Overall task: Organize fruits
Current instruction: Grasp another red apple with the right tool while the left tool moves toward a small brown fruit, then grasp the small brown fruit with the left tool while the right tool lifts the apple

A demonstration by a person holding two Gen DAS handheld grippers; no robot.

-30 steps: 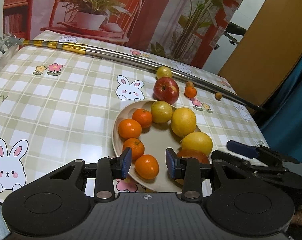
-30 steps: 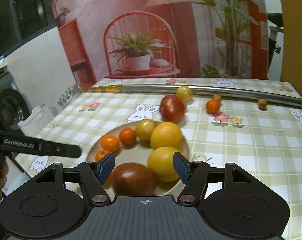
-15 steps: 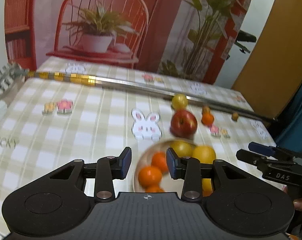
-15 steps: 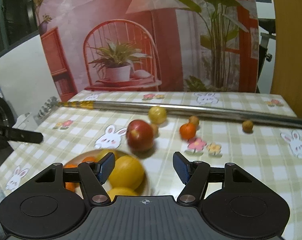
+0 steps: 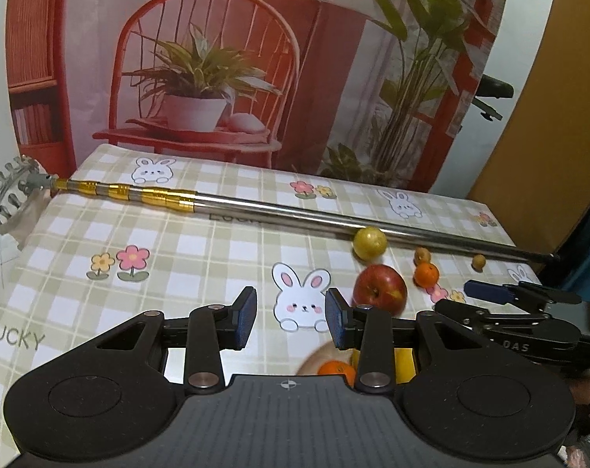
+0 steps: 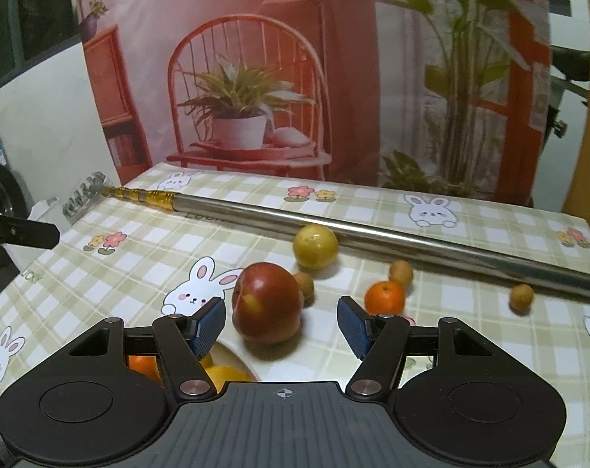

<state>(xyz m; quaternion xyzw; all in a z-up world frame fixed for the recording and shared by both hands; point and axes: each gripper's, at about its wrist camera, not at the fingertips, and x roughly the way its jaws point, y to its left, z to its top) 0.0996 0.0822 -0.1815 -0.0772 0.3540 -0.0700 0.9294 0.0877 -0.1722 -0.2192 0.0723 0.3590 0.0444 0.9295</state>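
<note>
Nearest in the right wrist view, the right tool (image 6: 281, 323) has its jaws spread wide with nothing between them, aimed at the red apple (image 6: 266, 302) that sits on the table (image 6: 489, 331) just beyond the fingertips. That wide gap looks chosen for the apple, the bulkiest fruit not yet collected. Just under the tool's left finger the rim of the plate (image 6: 240, 360) shows, with an orange and yellow fruit already in it, so the carry should be short.

The left tool (image 5: 291, 318) is also empty, jaws moderately apart, hanging over the bunny print on the cloth, left of the apple (image 5: 380, 290); the plate (image 5: 318, 357) is mostly hidden beneath it. It seems to be waiting clear of the right tool's path.

Beyond the apple lie a small orange (image 6: 385, 297) and three little brown fruits, one (image 6: 304, 284) touching the apple's far side, one (image 6: 401, 272) just behind the orange, one (image 6: 522, 298) toward the right edge. A yellow-green fruit (image 6: 315, 247) rests against the metal pole (image 6: 411, 240), which runs along the far edge of the table and probably stops round fruit rolling off.
</note>
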